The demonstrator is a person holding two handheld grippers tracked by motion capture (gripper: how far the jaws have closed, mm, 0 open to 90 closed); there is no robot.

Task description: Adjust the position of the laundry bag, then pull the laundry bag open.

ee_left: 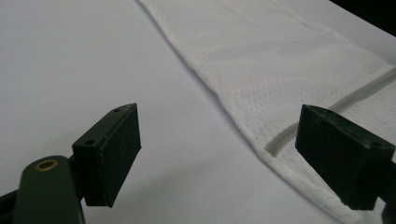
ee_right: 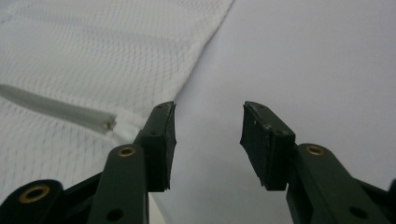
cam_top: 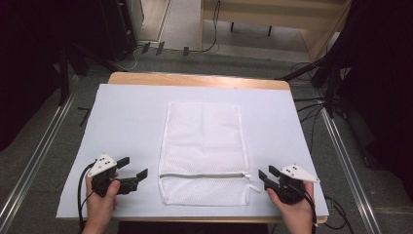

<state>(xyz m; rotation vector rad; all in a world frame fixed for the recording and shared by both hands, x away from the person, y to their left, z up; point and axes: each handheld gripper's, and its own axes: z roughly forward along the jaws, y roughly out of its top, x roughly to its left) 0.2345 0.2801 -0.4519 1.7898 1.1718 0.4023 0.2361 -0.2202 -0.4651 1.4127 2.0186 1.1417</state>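
Note:
A white mesh laundry bag [cam_top: 203,151] lies flat in the middle of the table, with a grey zipper [cam_top: 202,175] running across it near its front end. The zipper's pull end [ee_right: 110,123] sits at the bag's right edge. My left gripper [cam_top: 134,167] rests just left of the bag's front left corner, open, with nothing between its jaws. The bag's left edge [ee_left: 243,126] runs between its jaws in the left gripper view. My right gripper [cam_top: 267,173] stands open beside the bag's right edge, near the zipper pull, holding nothing.
A white sheet [cam_top: 126,122] covers the wooden table [cam_top: 195,79]. Metal rails [cam_top: 39,156] run along the floor on both sides. Cables [cam_top: 311,105] and dark stands are at the far right.

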